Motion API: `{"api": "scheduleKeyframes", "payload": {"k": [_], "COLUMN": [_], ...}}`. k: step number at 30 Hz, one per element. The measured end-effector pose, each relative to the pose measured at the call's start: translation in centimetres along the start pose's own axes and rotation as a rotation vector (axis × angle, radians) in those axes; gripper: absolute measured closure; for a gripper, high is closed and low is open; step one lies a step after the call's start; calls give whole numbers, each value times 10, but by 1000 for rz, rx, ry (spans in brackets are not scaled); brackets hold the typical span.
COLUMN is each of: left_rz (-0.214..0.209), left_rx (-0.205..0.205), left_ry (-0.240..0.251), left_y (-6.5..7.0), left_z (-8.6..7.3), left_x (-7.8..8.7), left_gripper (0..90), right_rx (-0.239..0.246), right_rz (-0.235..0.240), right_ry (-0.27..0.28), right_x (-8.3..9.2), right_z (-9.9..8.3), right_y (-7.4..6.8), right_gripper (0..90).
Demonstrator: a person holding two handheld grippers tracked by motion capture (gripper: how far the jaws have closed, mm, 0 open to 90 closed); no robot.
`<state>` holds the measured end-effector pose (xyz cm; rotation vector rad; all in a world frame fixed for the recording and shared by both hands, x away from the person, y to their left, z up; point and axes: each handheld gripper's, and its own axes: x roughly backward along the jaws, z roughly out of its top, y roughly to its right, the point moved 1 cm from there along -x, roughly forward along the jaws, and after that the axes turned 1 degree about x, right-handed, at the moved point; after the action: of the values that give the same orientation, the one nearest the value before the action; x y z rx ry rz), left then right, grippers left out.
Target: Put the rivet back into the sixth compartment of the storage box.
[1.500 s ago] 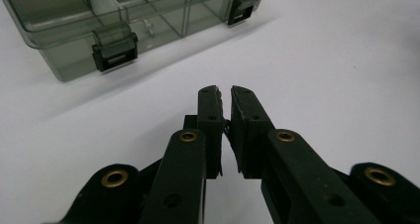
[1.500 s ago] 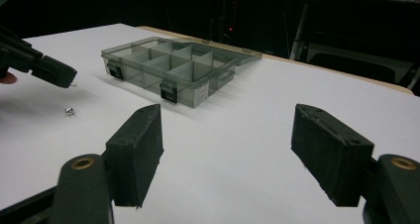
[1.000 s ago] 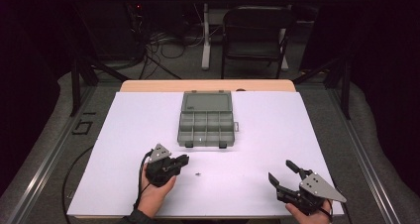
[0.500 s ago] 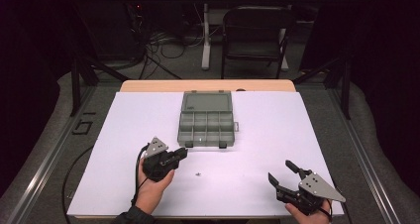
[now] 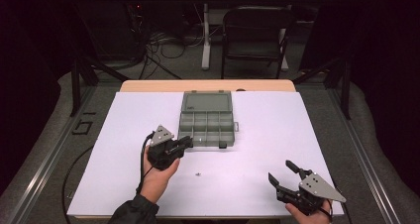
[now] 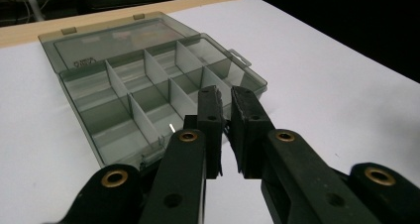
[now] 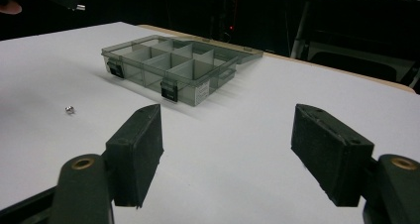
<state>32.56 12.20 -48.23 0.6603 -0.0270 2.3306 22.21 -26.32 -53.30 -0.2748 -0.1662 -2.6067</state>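
The left tool (image 5: 184,142) is seen higher and nearer the compartment box (image 5: 206,121) than a second ago, when it sat low over the white sheet beside the loose small part. Its jaws are pressed almost together; in the left gripper view a thin sliver can be made out between the pads (image 6: 212,116), but what is pinched there, if anything, cannot be told. A small bright piece (image 6: 172,128) is seen at the near edge of the box, in or over the front compartment just ahead of the jaw tips. From this it is judged that a part is being carried to the box and that the drop into a front compartment is the step in hand.

A small metal part (image 5: 198,174) is left lying on the sheet, well apart from the box and between the two hands; it is also seen in the right gripper view (image 7: 69,109). It is judged to be next for sorting.

The right tool (image 5: 285,173) is held spread wide and empty near the front right of the worktop, unchanged in place.

The worktop (image 5: 277,135) is covered by a white sheet, with a wooden edge shown at the far side. The box lid is laid open flat toward the far edge. Beyond, a dark room is seen, with a chair (image 5: 256,33), cables on the floor and black frame legs.
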Motion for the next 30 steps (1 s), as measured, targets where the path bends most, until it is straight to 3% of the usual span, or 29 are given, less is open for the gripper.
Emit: {"api": "scheduleKeyframes", "payload": {"k": [17, 30], "left_rz": [14, 19], "left_rx": [31, 26], "left_ry": [2, -19], "left_y": [-11, -10], "left_z": [18, 25], "left_x": [-17, -39], "left_gripper": [832, 832], "right_rx": [2, 3], "right_rz": [2, 2], "right_ry": [1, -1], "right_x": [0, 0], "right_z": [0, 0], "right_y": [0, 1], "right_gripper": [281, 281]}}
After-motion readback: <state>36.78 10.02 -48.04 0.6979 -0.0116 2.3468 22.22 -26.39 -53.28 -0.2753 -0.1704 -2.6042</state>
